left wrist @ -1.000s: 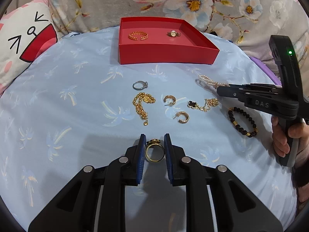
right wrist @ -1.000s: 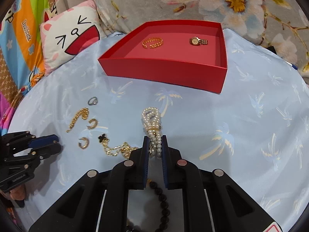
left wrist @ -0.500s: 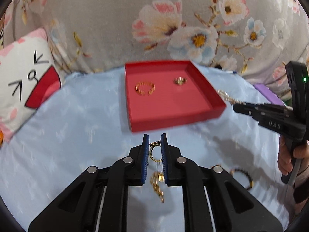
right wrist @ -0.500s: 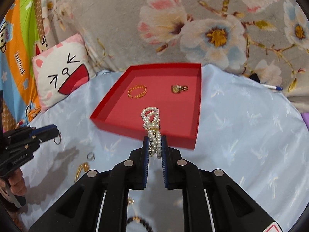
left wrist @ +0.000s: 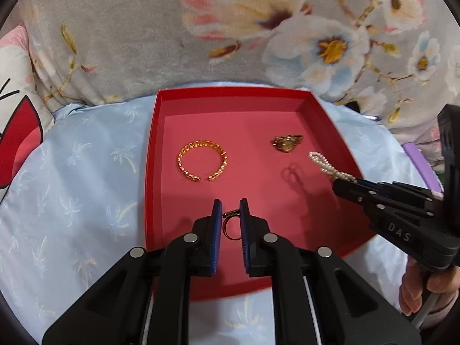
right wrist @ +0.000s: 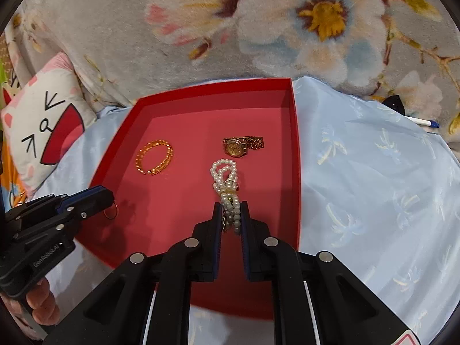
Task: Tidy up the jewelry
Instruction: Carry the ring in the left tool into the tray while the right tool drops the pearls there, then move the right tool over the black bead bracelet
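Two hand-held grippers hang over a red tray (left wrist: 339,143) that sits on a pale blue cloth printed with palm trees (left wrist: 86,201), and each has a piece of jewelry pinched in its jaws. The left gripper (left wrist: 231,215) is closed almost fully on a gold ring (left wrist: 230,225), which hangs between the blue pads above the near part of the tray floor; in the right wrist view the same ring (right wrist: 110,211) dangles from that gripper's tip at the tray's left side. The right gripper (right wrist: 231,215) is likewise nearly closed, clamped on a pearl bracelet (right wrist: 225,178) whose looped free end sticks out past the fingertips over the tray's middle. From the left wrist camera the right gripper enters from the right edge, with the pearl loops (left wrist: 325,165) jutting leftward over the tray and casting a shadow on the floor. Lying in the far half of the tray are a gold chain bangle (left wrist: 202,161) on the left and a gold watch (left wrist: 287,142) on the right, well apart from each other. Beyond the tray rises a grey floral blanket (left wrist: 258,28), and a cat-face cushion (right wrist: 46,123) rests at the far left. A pen (right wrist: 422,121) lies at the far right edge of the cloth.
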Demonstrator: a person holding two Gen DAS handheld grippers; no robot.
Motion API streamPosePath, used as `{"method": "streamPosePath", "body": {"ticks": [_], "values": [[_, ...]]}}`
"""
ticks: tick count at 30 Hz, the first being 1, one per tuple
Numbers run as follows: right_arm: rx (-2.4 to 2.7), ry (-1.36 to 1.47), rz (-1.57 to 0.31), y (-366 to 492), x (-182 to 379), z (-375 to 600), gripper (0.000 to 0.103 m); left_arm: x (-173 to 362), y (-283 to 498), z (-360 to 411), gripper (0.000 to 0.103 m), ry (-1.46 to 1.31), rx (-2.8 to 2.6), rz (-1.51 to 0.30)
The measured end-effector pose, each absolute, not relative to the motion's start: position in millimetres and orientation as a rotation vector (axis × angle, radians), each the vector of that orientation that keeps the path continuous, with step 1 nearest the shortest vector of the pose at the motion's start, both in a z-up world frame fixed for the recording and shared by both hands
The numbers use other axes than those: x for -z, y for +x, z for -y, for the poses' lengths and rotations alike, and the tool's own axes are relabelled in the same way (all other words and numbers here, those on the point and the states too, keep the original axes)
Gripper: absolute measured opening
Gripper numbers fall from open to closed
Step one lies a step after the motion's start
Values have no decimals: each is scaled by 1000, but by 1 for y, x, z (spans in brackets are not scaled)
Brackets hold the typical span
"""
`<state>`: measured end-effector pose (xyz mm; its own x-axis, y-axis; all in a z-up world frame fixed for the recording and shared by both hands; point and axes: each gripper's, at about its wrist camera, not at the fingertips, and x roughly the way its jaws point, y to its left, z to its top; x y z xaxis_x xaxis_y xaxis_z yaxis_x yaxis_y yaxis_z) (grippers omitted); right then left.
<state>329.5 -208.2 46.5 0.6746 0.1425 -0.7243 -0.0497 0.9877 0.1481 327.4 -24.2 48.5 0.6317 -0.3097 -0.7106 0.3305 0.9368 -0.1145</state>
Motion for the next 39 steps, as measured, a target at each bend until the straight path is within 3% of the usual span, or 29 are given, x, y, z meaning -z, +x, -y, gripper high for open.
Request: {"method": "streamPosePath", "body": {"ticks": [10, 15, 18, 28, 39], "values": [[-63, 55, -823, 352, -32, 198, 13, -25, 358, 23, 13, 47, 308, -829], [-69, 68, -792, 349, -36, 203, 15, -28, 360, 16, 31, 28, 286, -811], [-78, 85, -768, 338, -43, 208, 16, -36, 352, 12, 32, 32, 282, -783], [-122, 104, -698, 243, -58, 214, 28, -61, 271, -2, 41, 68, 290, -676], [-108, 73, -707, 114, -30, 213, 37, -33, 175, -25, 51, 58, 278, -687]]}}
